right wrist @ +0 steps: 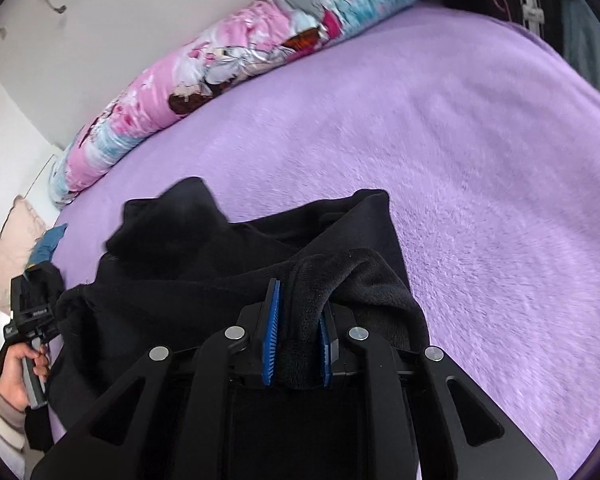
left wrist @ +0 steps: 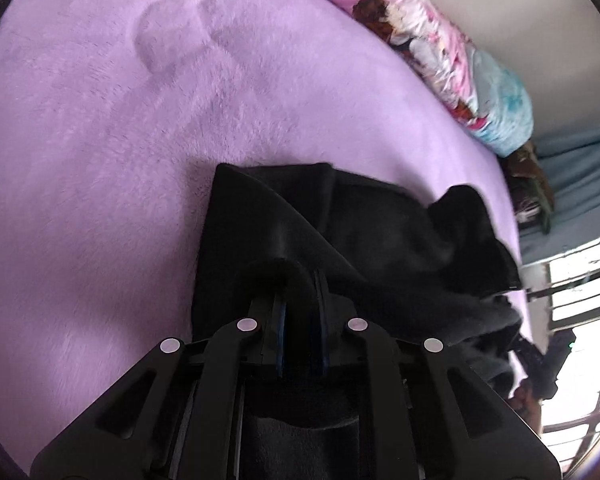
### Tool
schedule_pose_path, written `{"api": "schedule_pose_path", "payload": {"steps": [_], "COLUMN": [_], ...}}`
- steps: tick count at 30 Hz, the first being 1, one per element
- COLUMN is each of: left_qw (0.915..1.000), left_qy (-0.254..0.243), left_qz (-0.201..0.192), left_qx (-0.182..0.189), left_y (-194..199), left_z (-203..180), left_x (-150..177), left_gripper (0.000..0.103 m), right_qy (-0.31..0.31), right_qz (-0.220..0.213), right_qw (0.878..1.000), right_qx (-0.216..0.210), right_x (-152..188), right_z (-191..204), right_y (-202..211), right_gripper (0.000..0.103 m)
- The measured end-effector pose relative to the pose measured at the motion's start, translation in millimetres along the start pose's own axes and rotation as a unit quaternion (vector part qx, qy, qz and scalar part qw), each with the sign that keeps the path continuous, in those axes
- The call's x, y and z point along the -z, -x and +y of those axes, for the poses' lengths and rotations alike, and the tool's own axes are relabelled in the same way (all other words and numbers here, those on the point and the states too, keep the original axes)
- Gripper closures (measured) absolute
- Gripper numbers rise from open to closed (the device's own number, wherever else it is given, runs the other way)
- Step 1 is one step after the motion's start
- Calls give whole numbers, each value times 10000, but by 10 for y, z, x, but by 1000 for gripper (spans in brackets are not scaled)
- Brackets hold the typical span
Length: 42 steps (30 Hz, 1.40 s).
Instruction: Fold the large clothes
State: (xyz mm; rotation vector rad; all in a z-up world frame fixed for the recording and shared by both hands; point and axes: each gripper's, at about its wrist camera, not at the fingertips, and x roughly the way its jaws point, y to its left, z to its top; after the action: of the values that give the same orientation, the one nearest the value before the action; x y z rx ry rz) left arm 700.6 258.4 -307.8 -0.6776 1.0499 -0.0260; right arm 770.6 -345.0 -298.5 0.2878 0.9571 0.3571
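One black fleece garment [right wrist: 228,264], soft, matte and thick, lies bunched on a lilac plush blanket [right wrist: 480,160] whose short nap shows brush marks. In the right wrist view it fills the lower centre and stretches toward 9 o'clock, with a rounded lump rising at 11 o'clock and a squared fold at 12 o'clock.

There are two grippers, both of black plastic with blue ribbed pads. The right gripper [right wrist: 296,344] is clamped on a thick rolled edge of the garment, which bulges up between its pads and drapes over the right finger. The left gripper [left wrist: 300,320] also pinches the black cloth: a fold arches over its fingertips, and the pads sit close together with fabric between them. In the left wrist view the garment spreads from the centre toward 3 o'clock.

One long bolster pillow [right wrist: 204,76], glossy and printed with pink and turquoise cartoon figures, runs along the far edge of the blanket against a white wall [right wrist: 120,12]. One pale pink cushion [right wrist: 12,252] sits at 9 o'clock. At 8 o'clock the person's left hand [right wrist: 18,376] grips the other tool's handle. A barred window [left wrist: 580,300] glares at 4 o'clock in the left wrist view.
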Motion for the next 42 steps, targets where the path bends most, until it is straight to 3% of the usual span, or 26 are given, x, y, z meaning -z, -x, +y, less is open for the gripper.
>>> {"api": "schedule_pose_path", "payload": {"steps": [4, 6, 8, 9, 10, 12, 13, 14, 16, 19, 23, 27, 30, 32, 36, 39, 42], "left_qw": [9999, 9997, 9983, 9971, 9961, 9941, 9935, 9904, 9875, 9872, 9768, 9626, 9546, 9553, 9599, 9463, 9527], "left_qy": [-84, -255, -574, -743, -817, -824, -791, -786, -811, -1063, -1749, -2480, -2727, -2664, -2409, -2757, -2619], "left_qz": [65, 38, -29, -66, -97, -306, -573, -1053, -1348, -1180, -1080, -634, -674, -760, -845, -832, -827], "left_qx": [-47, 8, 62, 174, 311, 640, 588, 437, 122, -133, -593, -885, -992, -1030, -1160, -1471, -1303], "left_y": [-25, 108, 268, 377, 460, 727, 885, 1121, 1359, 1498, 1499, 1163, 997, 942, 820, 754, 715], "left_z": [-20, -107, -234, -299, -337, -417, -440, -465, -501, -606, -832, -1033, -1109, -1070, -884, -857, -735], "left_x": [-103, -132, -106, -93, -82, -90, -111, -133, -158, -88, 297, 895, 1316, 1577, 1901, 1925, 1902], "left_gripper": [88, 86, 73, 64, 42, 31, 8, 6, 6, 6, 6, 6, 6, 6, 6, 6, 6], "right_qy": [-7, -94, -98, -57, -32, -40, 11, 99, 430, 886, 1834, 3302, 3959, 4206, 4535, 4554, 4427], "right_qz": [-48, -128, -382, -721, -853, -1041, -1071, -1084, -1100, -1102, -1009, -679, -314, -54, 805, 1311, 1694], "right_qw": [10000, 9995, 9984, 9968, 9957, 9936, 9935, 9934, 9926, 9897, 9778, 9411, 9176, 9072, 8873, 8800, 8794], "right_qx": [-43, -276, -417, -337, -348, -429, -392, -367, -281, -208, 99, 265, 153, 54, -230, -334, -434], "right_x": [-39, -52, -57, -60, -81, -121, -123, -114, -75, 25, 248, 556, 669, 696, 697, 664, 630], "right_z": [0, 21, 77, 129, 168, 228, 266, 310, 465, 684, 1024, 1441, 1638, 1738, 1943, 2066, 2122], "right_y": [-46, 78, 277, 483, 594, 859, 944, 1004, 1145, 1260, 1298, 1122, 921, 784, 312, -70, -358], "right_gripper": [81, 67, 12, 9, 9, 9, 9, 9, 9, 9, 9, 9, 9, 23, 31, 44, 49]}}
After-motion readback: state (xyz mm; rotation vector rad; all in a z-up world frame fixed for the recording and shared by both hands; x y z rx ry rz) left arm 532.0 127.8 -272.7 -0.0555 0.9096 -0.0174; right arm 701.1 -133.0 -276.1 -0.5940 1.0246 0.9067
